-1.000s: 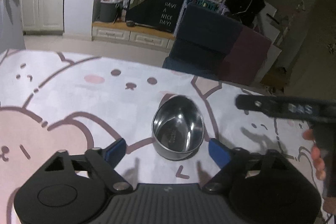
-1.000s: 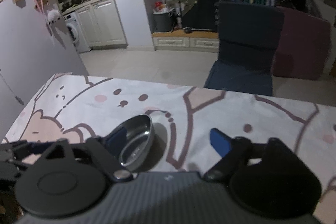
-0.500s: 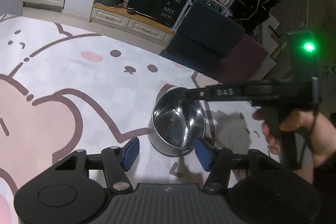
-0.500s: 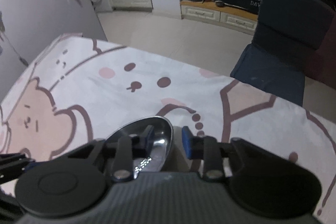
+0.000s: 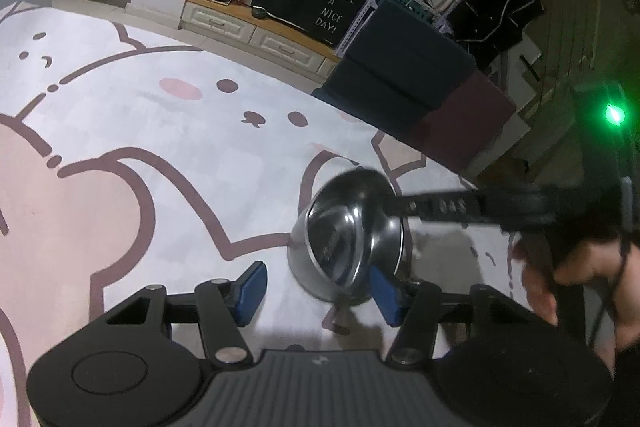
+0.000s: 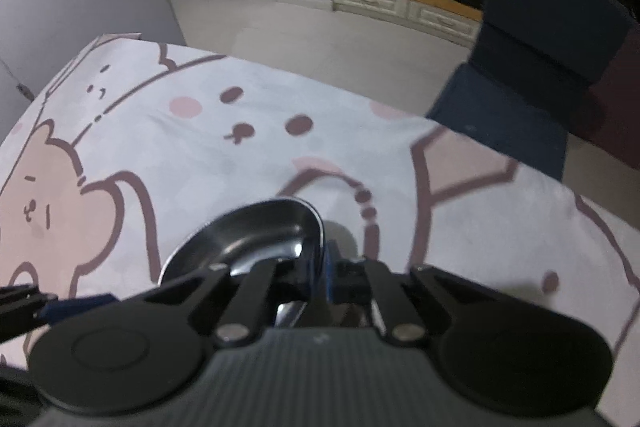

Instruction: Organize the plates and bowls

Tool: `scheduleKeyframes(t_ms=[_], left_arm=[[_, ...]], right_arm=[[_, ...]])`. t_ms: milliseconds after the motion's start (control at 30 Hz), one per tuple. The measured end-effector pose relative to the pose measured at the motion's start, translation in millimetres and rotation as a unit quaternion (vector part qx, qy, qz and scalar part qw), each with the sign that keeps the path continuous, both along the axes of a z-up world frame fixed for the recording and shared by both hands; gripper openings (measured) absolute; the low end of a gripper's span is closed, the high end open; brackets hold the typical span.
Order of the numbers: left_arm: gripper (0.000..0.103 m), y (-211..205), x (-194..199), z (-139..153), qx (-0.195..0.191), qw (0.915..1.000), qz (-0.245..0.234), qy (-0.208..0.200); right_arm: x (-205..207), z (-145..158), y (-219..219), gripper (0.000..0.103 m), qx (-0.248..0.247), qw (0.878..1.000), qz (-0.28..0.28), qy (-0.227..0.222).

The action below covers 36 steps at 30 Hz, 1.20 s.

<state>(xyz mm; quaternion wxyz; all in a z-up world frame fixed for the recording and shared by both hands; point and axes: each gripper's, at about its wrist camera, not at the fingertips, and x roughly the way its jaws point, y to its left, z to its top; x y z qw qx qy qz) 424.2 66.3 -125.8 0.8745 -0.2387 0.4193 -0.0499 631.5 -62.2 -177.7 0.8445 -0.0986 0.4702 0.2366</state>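
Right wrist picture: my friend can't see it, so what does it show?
The right hand-held gripper is shut on the rim of a shiny metal bowl, which sits tilted on a tablecloth with pink cartoon animals. Behind it stands a dark chair.

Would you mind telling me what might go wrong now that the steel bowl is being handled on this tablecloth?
1. The right gripper pinches only the thin rim of the steel bowl; the smooth metal could slip from its jaws when lifted.
2. The bowl already sits tilted, so it may swing or drop back onto the tablecloth.
3. The left gripper stands close beside the bowl with its jaws apart and could knock it.
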Motion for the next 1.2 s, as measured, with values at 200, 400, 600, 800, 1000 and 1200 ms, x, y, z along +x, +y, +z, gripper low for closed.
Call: scheduleKeyframes(t_ms=[200, 400, 600, 800, 1000, 1200], left_arm=[[0.044, -5, 1, -5, -0.015, 0.9998, -0.001, 0.009], [0.036, -12, -5, -9, 0.002, 0.9992, -0.010, 0.039], [0.018, -12, -9, -13, 0.021, 0.9983, -0.023, 0.048], [0.013, -16, -7, -14, 0.048, 0.9975, -0.042, 0.032], [0.013, -17, -3, -18, 0.060, 0.9965, -0.050, 0.033], [0.013, -14, -2, -18, 0.048, 0.9967, -0.047, 0.045]], right_arm=[[-17, -1, -20, 0.008, 0.030, 0.996, -0.058, 0.059], [-41, -4, -34, 0.008, 0.060, 0.990, -0.089, 0.089], [-60, -4, -44, 0.010, 0.061, 0.987, -0.096, 0.110], [-66, -5, -44, 0.017, 0.026, 0.993, -0.058, 0.096], [-59, 1, -39, 0.030, -0.010, 0.999, -0.011, 0.053], [-44, -5, -30, 0.024, -0.005, 0.998, 0.020, 0.060]])
